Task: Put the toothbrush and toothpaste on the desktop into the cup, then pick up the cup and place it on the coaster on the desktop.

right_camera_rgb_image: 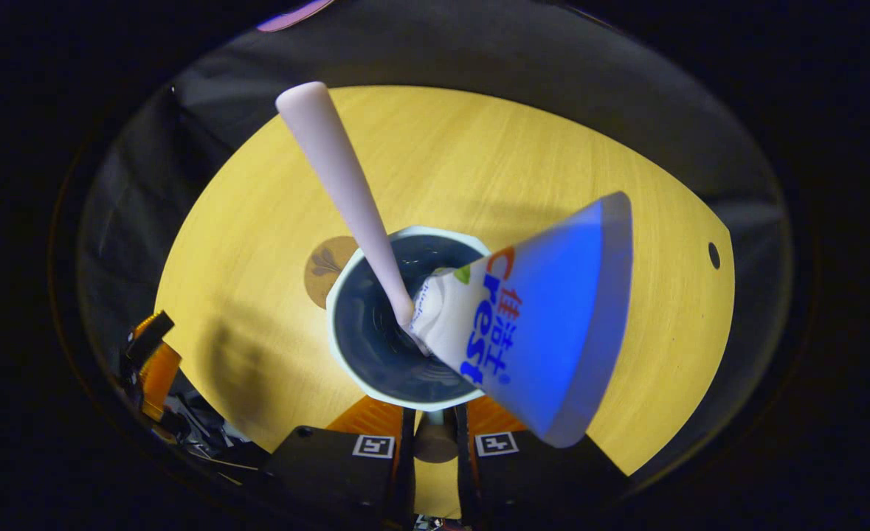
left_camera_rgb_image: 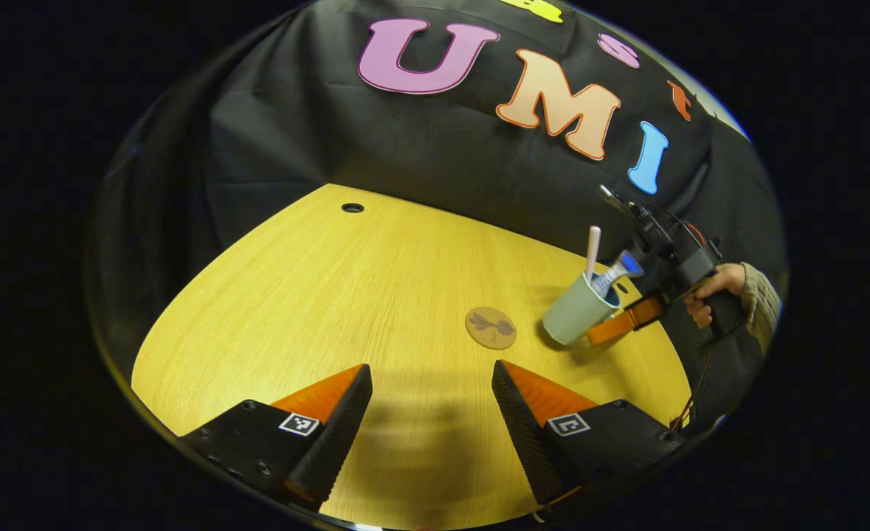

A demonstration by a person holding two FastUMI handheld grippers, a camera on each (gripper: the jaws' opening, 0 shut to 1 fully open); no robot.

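A: Count what's on your desk (left_camera_rgb_image: 375, 280).
B: One cup (left_camera_rgb_image: 576, 310), one toothbrush (left_camera_rgb_image: 592, 251), one toothpaste (left_camera_rgb_image: 618, 271) tube, one coaster (left_camera_rgb_image: 491, 327).
A: Your hands?
B: Your left gripper (left_camera_rgb_image: 431, 387) hovers low over bare wood, fingers spread apart, clamping nothing. At its two o'clock, your right gripper (right_camera_rgb_image: 432, 435) is closed on the cup handle (right_camera_rgb_image: 435, 440), tilting the cup.
A: Contents?
B: Brush and paste both stand inside the cup. It sits just beside the coaster, at the coaster's three o'clock in the left gripper view.
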